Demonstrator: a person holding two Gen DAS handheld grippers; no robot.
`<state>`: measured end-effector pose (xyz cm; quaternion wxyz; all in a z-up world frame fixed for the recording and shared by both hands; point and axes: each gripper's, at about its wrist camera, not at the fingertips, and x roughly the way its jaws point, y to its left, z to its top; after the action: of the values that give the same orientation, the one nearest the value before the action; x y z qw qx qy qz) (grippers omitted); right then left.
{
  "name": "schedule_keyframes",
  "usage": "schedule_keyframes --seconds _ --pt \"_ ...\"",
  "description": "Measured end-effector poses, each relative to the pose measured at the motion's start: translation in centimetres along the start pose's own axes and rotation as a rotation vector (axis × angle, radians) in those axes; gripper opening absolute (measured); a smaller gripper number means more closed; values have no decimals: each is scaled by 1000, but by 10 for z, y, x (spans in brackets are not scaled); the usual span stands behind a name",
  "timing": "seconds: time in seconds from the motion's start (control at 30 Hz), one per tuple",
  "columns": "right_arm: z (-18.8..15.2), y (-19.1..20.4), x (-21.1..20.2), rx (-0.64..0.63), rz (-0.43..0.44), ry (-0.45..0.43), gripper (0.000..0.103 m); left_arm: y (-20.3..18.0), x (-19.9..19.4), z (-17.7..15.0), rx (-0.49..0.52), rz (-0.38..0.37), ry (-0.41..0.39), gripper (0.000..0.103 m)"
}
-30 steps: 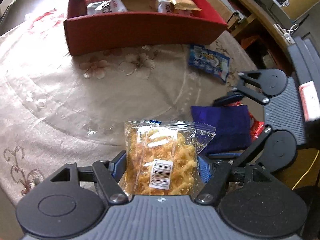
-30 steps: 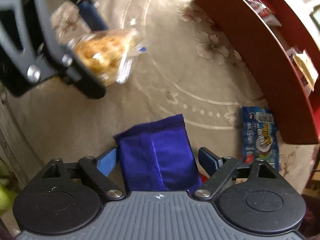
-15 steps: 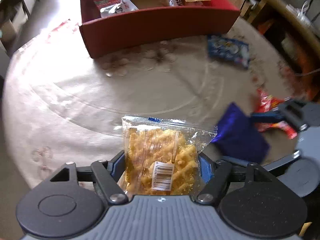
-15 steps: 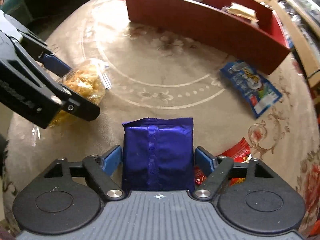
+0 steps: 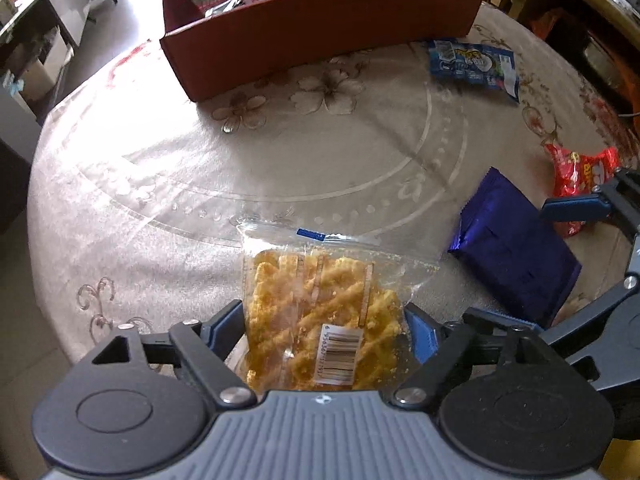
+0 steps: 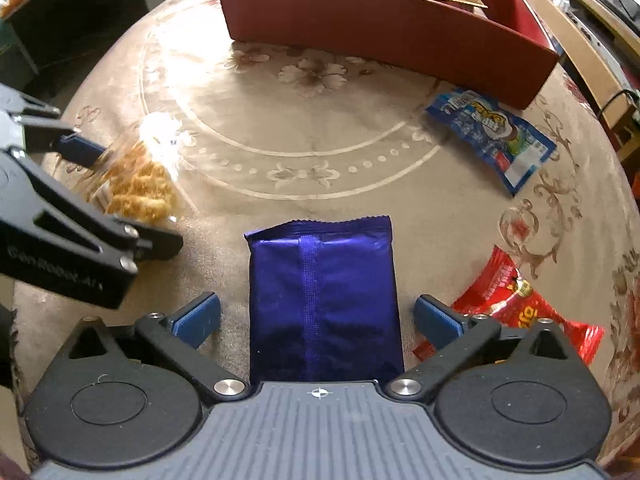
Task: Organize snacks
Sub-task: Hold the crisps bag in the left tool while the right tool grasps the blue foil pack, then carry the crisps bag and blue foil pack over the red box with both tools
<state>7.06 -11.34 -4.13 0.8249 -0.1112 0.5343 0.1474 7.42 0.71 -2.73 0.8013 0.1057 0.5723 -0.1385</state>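
I want both packs to lie flat on the surface on my side of the red box (image 6: 384, 24), so I let go slowly — no flicking. My right jaws are opening wide, pads clear of the purple pack (image 6: 322, 300) lying between them. My left jaws are opening too — the clear bag of yellow crisps (image 5: 320, 320) sits between them, barely touched.
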Motion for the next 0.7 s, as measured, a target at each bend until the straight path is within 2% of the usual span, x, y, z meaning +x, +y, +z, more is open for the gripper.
schedule_keyframes --seconds 0.1,0.2,0.37,0.7 --pt "-2 1 -2 8 -3 -2 101 3 -1 0 -22 -3 -7 83" --pt "-6 5 -3 5 -4 -14 94 3 -2 0 -33 9 -12 85" --pt "-16 10 -12 6 -7 -37 73 2 -4 -1 -65 16 -15 80" --pt "-22 14 -21 16 -56 -70 70 3 -9 -1 -111 7 -20 74"
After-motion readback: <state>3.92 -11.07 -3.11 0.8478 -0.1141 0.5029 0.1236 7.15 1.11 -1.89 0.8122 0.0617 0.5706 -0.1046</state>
